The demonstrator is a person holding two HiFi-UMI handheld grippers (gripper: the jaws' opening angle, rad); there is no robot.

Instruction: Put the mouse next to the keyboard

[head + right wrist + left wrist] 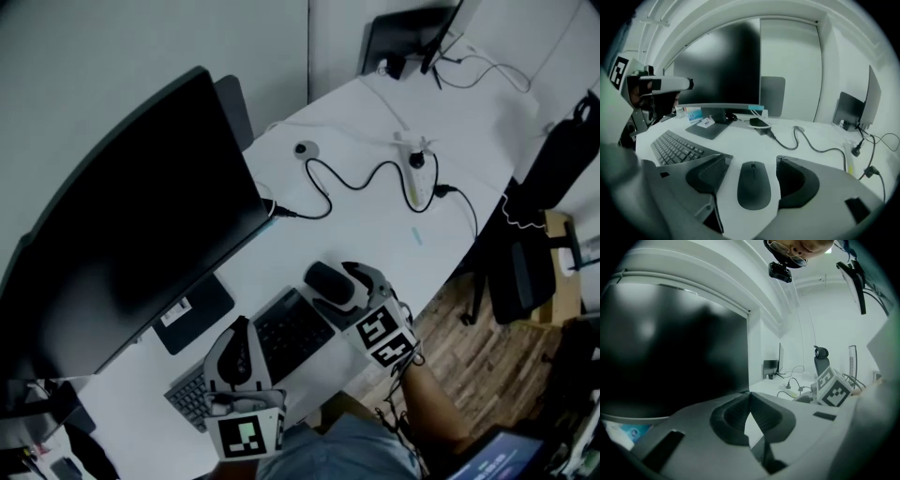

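White desk (375, 225): mouse (753, 183) beside keyboard (675, 147) near front edge; your right gripper (751, 162) straddles it, jaws spread — a bump shifts it. Left gripper (749, 397) closed, empty.
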